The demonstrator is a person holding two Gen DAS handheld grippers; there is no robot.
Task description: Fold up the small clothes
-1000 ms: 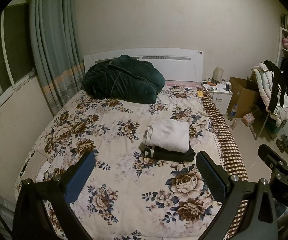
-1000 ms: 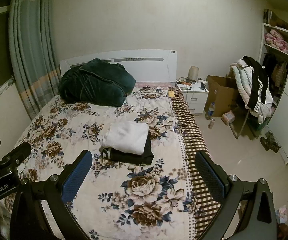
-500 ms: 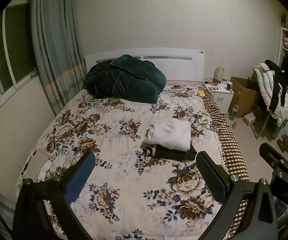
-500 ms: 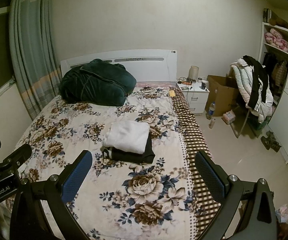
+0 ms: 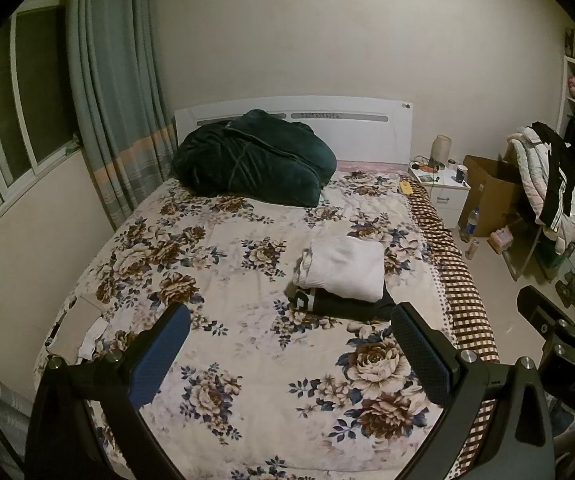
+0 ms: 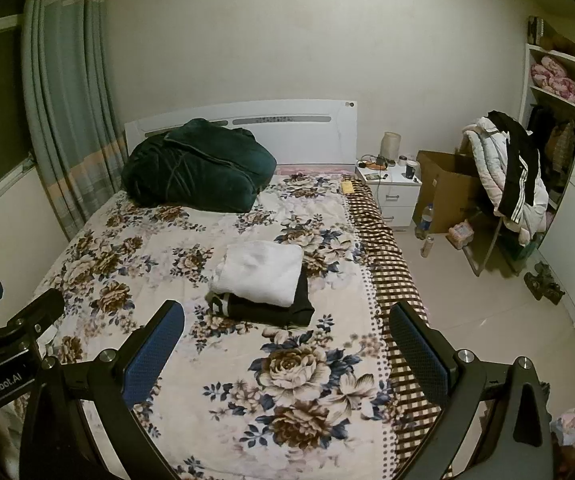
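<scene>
Both tools hang above the foot of the bed, touching nothing: the left gripper has its two blue-padded fingers spread wide with only the floral bedspread showing between them, and the right gripper is splayed just as wide and equally empty. Two folded garments lie on the bedspread right of centre, stacked: a white folded garment on top, squared off with a ribbed edge at its left, resting on a black folded garment that sticks out beneath it toward the foot. One dark green blanket is heaped against the headboard
</scene>
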